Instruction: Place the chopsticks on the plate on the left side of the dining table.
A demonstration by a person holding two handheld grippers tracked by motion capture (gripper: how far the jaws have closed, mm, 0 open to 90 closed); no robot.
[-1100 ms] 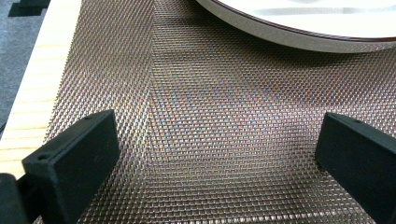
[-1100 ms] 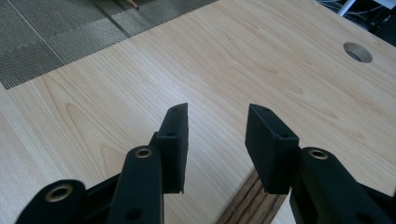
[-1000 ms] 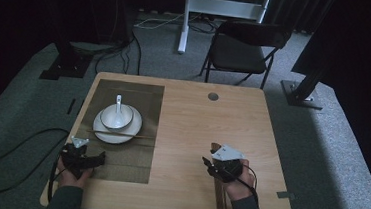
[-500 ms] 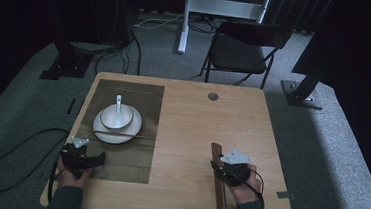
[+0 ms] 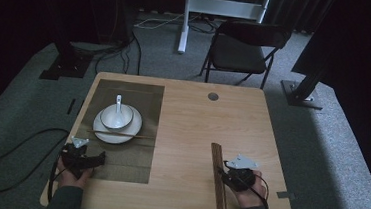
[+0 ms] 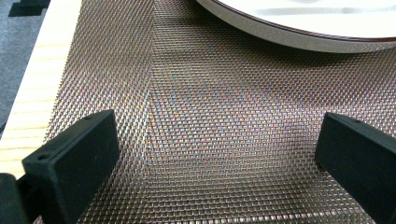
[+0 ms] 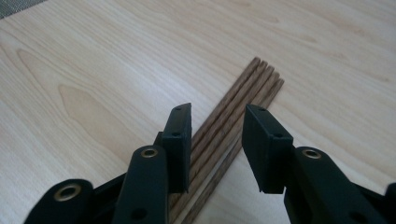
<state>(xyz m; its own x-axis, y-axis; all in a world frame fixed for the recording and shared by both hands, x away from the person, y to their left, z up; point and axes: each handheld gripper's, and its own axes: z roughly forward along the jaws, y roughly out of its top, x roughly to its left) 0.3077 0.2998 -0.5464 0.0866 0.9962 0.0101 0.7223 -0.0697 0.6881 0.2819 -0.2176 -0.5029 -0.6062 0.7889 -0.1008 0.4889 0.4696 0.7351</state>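
A bundle of several brown wooden chopsticks [image 5: 217, 180] [image 7: 261, 77] lies on the bare wood near the table's front right. My right gripper [image 5: 229, 176] [image 7: 218, 114] is lowered over the bundle with one jaw on each side. Its jaws have just been closing; a gap remains, so it is open. My left gripper [image 5: 89, 154] [image 6: 217, 126] rests wide open over the woven placemat [image 5: 134, 160] [image 6: 210, 140], holding nothing. Just beyond it stands a white plate [image 5: 102, 134] [image 6: 299, 35] with a bowl [image 5: 117, 116] and a spoon [image 5: 118, 102]. One chopstick [image 5: 141, 136] lies across the plate's near rim.
The wooden table [image 5: 192, 120] has a round cable hole [image 5: 212, 96] at the back. Behind it stand a black folding chair [image 5: 243, 49] and a white stand [image 5: 185, 19]. Cables [image 5: 14, 151] trail on the floor at the left.
My right gripper has come back toward the table's near edge and down over the chopstick bundle, and its jaws have narrowed. The left gripper has stayed put.
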